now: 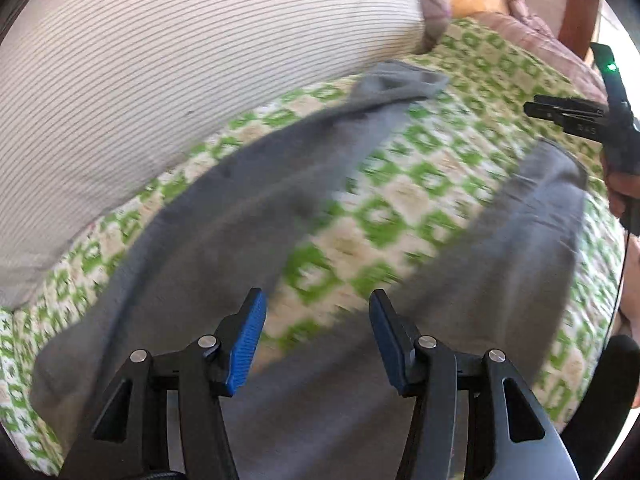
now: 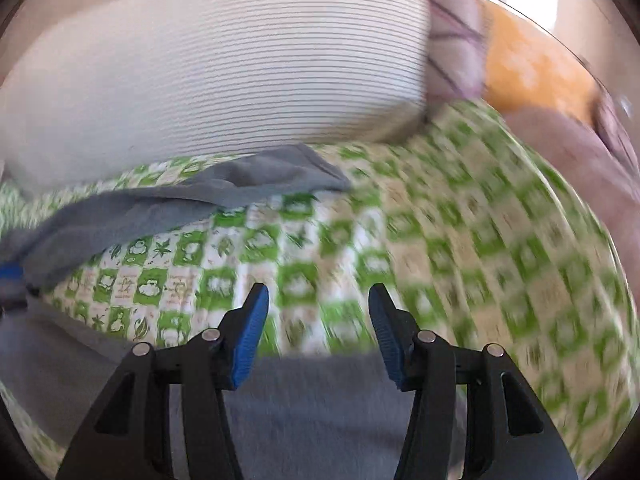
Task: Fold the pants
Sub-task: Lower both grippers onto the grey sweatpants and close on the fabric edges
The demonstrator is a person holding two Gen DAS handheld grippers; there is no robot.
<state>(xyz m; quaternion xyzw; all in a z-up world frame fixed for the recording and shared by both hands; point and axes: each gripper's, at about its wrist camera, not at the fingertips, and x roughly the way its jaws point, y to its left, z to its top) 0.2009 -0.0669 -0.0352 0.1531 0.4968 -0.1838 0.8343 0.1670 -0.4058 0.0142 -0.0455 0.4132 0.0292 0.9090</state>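
Both my tongs are spread wide right now, nothing between the blue pads on either one. My left gripper [image 1: 318, 312] hangs over the crotch of the grey pants [image 1: 224, 216], which lie flat on the green-and-white checked bedsheet [image 1: 404, 184]. From the left camera the 2 legs fan out in a V: 1 leg runs up toward 11 o'clock and ends in a rumpled cuff near the striped pillow [image 1: 180, 60], the other goes toward 2 o'clock and stops near my right gripper [image 1: 536, 114], which pokes in at 3 o'clock. I can see my right hand [image 1: 618, 188] wrapped on its handle there. A patch of bare sheet shows between the legs, right ahead of the left pads.

From the right camera, my right gripper [image 2: 318, 308] sits over the sheet [image 2: 460, 240] with pants [image 2: 132, 212] fabric under its base at 6 o'clock. The far leg stretches across from 9 o'clock up toward 11, its cuff just beside the pillow [image 2: 224, 72]. A bit of blue at the 9 o'clock edge looks like my left gripper's pad, touching the grey cloth, though it's too blurry to be sure. A pinkish blanket [image 2: 560, 148] and something orange [image 2: 528, 64] sit at 1 to 2 o'clock. Right half of that view is pretty smeared.
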